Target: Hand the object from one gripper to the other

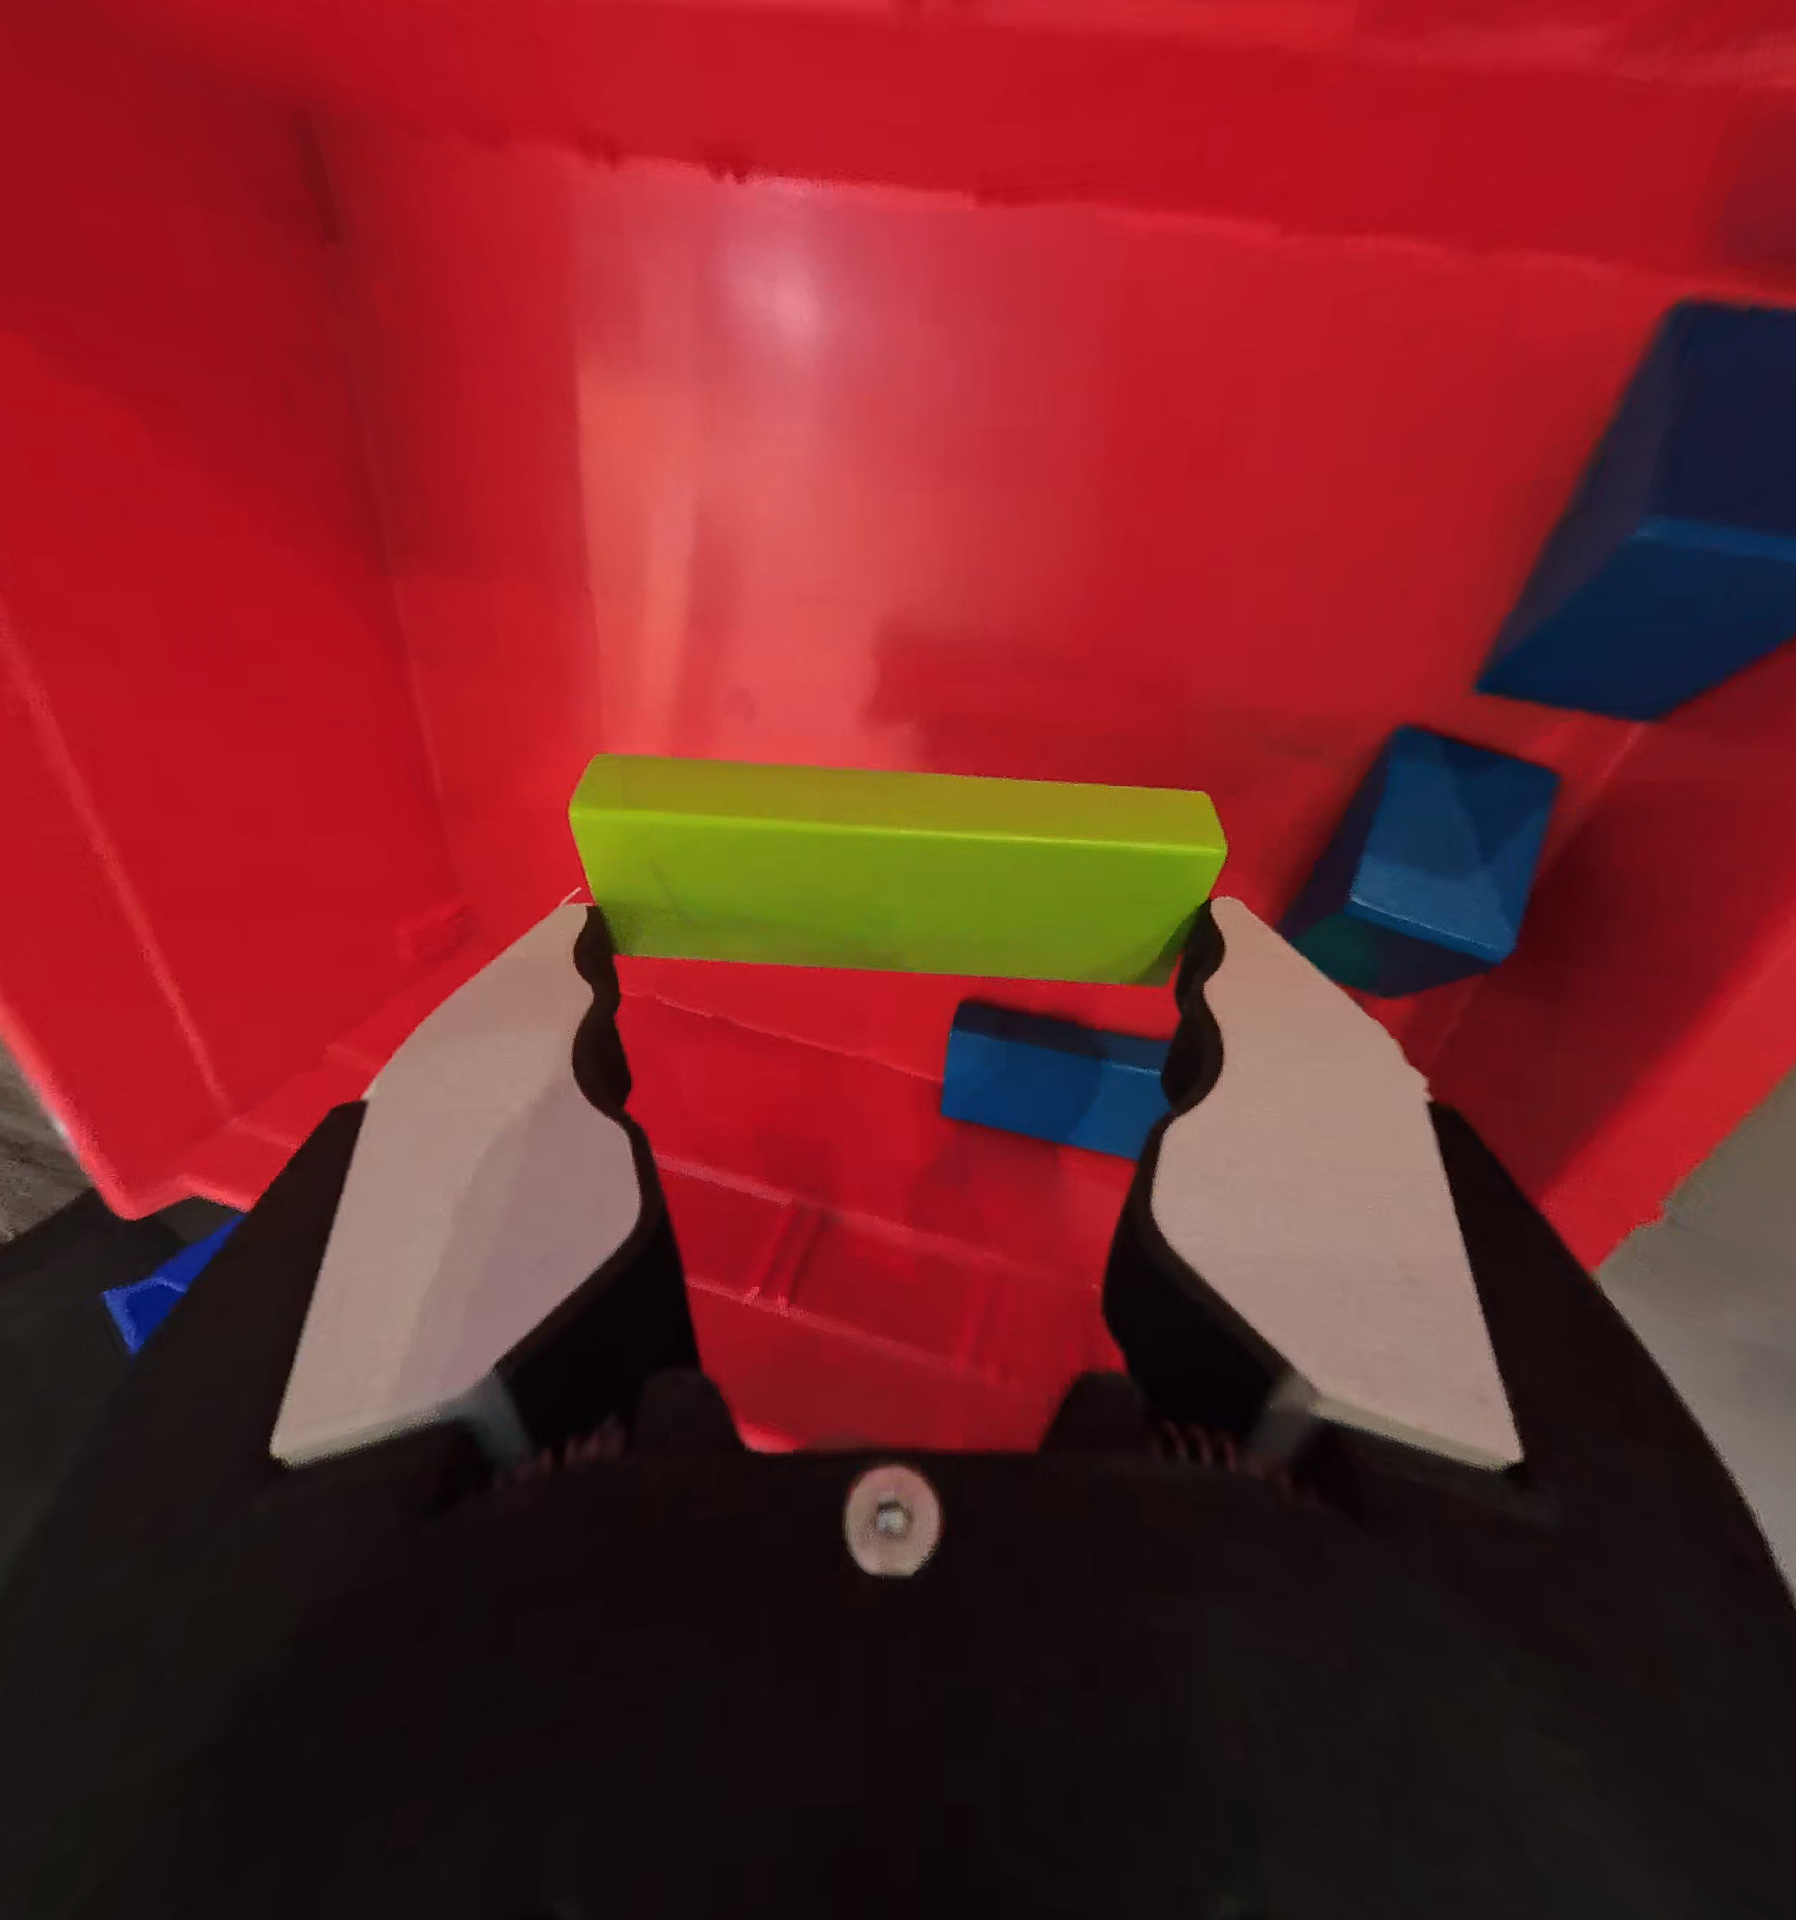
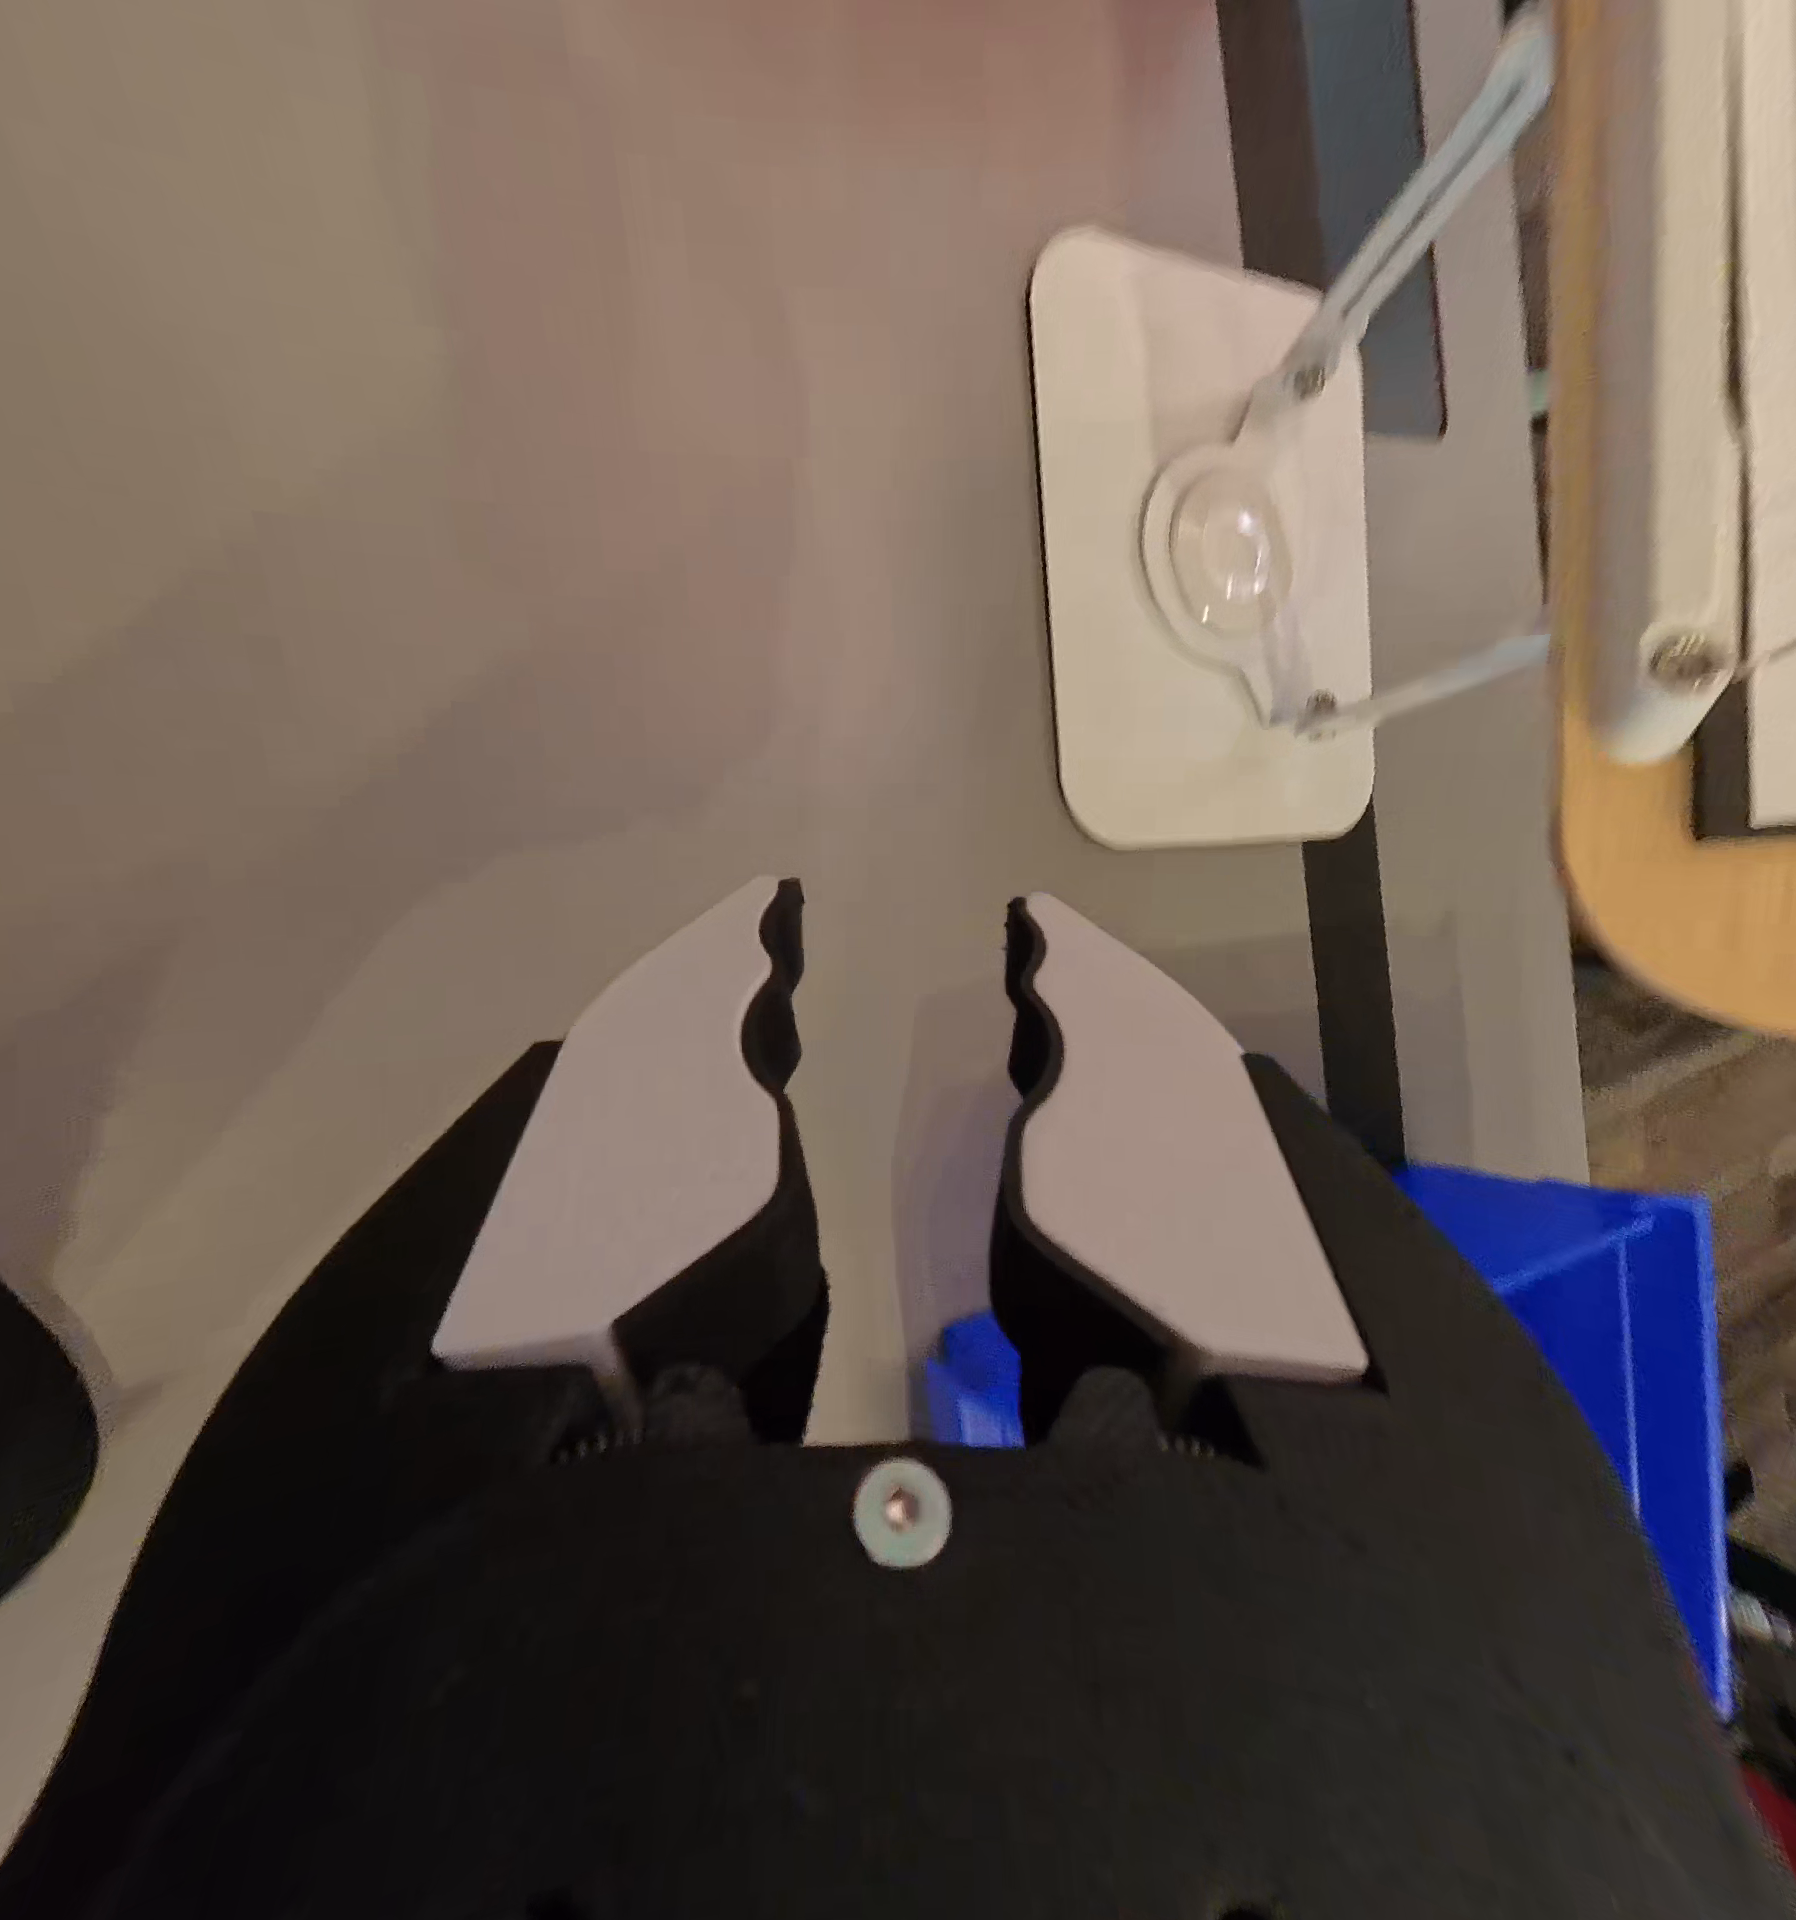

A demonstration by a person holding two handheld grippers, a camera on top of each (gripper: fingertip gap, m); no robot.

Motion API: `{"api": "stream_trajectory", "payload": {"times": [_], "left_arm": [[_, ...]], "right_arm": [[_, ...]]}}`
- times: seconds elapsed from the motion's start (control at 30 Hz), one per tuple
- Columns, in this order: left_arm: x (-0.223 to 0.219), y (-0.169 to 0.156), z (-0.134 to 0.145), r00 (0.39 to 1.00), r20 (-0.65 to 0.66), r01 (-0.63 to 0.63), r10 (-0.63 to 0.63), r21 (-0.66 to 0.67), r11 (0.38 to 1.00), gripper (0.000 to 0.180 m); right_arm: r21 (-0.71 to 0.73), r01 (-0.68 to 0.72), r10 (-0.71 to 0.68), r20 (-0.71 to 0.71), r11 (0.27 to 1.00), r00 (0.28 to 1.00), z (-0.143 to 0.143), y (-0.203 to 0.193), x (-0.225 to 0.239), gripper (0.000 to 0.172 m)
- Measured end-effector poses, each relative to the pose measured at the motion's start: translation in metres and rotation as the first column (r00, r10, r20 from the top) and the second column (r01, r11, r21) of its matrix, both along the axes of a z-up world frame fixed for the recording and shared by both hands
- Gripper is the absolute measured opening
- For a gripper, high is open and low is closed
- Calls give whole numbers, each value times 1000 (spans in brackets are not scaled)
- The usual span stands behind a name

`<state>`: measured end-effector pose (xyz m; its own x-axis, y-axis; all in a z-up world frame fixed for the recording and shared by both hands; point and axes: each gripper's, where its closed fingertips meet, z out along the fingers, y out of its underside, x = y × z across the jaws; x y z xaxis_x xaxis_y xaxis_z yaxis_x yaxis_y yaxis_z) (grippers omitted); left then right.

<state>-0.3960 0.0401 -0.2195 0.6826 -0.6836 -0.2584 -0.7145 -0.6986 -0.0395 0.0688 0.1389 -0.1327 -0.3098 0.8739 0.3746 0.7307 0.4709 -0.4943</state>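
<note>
green block (image 1: 894, 883) sits pinched end to end at the tips of my left claw (image 1: 892, 925), over the red bin (image 1: 250, 623). my right claw (image 2: 904, 914) is part open, empty. handover looks done.

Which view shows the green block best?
The left wrist view. The green block sits centred there, gripped by its two ends at the tips of the left hand-held gripper, above the red bin. The right wrist view shows none of it, only the right hand-held gripper open with nothing between its fingers.
</note>
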Motion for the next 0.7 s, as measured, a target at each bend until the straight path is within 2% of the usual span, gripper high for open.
{"api": "stream_trajectory", "payload": {"times": [0.13,0.23,0.4,0.5,0.57,0.7], "left_arm": [[23,6,32,997,64,26,-32,98,995,102],[57,11,65,985,141,67,-98,209,976,102],[123,17,118,939,235,148,-252,386,911,102],[169,20,148,890,276,195,-361,486,852,102],[199,20,163,848,296,234,-440,536,811,102],[244,22,188,792,289,272,-538,621,735,102]], "right_arm": [[-12,-89,87,-138,996,987,21,-26,-44,54],[-21,-160,149,-272,987,951,42,-48,-82,75],[-31,-297,240,-510,954,826,84,-82,-143,88],[-52,-367,256,-627,929,736,106,-94,-175,94],[-68,-411,257,-684,909,683,117,-99,-191,98],[-94,-456,227,-769,885,598,136,-98,-207,119]]}}
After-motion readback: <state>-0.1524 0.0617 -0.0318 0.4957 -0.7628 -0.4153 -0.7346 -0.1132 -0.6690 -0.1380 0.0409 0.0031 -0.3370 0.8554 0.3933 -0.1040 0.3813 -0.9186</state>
